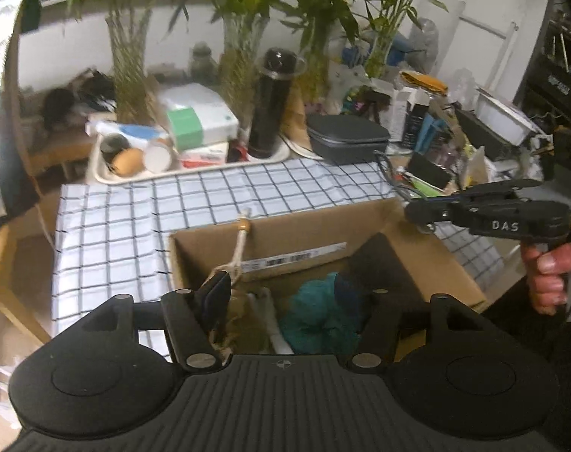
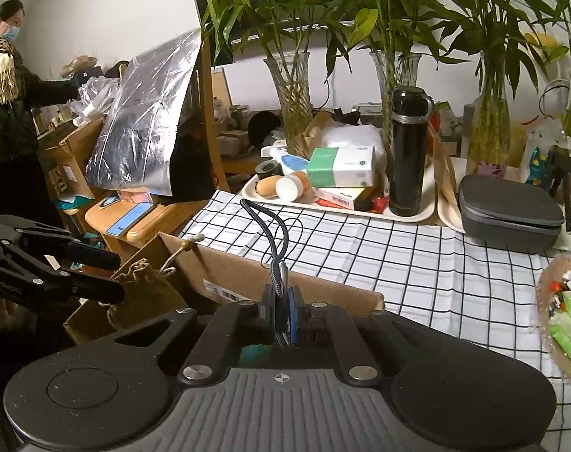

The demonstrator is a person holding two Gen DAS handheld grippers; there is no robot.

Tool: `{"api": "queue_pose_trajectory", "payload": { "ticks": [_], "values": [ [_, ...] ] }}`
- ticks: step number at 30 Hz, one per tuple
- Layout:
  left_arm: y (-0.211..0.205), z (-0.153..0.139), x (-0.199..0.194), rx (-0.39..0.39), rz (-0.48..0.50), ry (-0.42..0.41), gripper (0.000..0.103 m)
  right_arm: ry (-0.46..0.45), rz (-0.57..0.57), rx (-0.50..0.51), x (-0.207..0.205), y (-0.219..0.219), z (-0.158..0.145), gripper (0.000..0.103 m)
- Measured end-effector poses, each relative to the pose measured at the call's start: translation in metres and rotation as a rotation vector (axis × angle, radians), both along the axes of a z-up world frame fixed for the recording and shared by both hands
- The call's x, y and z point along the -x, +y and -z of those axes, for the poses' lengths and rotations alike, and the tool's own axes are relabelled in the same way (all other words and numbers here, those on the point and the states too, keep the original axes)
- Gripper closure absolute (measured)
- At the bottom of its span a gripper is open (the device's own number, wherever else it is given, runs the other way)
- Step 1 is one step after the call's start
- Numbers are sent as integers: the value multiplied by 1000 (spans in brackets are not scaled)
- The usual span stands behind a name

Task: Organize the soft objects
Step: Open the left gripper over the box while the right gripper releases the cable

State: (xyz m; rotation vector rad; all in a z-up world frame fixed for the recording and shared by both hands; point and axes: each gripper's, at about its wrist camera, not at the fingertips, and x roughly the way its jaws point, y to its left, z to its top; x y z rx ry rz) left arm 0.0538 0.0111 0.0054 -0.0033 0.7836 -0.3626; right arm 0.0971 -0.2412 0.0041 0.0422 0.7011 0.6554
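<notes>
An open cardboard box (image 1: 409,226) sits on the checked cloth; it also shows in the right wrist view (image 2: 248,271). Inside lie a teal fluffy cloth (image 1: 323,312) and a white item. My left gripper (image 1: 281,293) is open over the box, with a brown drawstring pouch (image 2: 146,290) resting against its left finger; the pouch's cord and bead (image 1: 243,226) hang over the box's far wall. My right gripper (image 2: 283,312) is shut on a dark braided cable (image 2: 264,222) that loops upward. It shows from the side in the left wrist view (image 1: 413,213), above the box's right corner.
A white tray (image 2: 406,213) holds a black flask (image 2: 408,150), a tissue box and small jars. A grey zip case (image 2: 511,213) and glass vases with bamboo (image 2: 293,105) stand behind. A woven basket (image 2: 560,320) sits at the right. A masked person (image 2: 6,86) stands at the far left.
</notes>
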Motion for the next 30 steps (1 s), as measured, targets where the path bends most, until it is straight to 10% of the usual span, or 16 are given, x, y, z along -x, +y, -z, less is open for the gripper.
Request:
{"api": "queue_pose_trajectory", "payload": {
  "ticks": [30],
  "values": [
    [16,14,18,-100,-183,-28,43,239,-63,-164,0,24,17,94]
  ]
}}
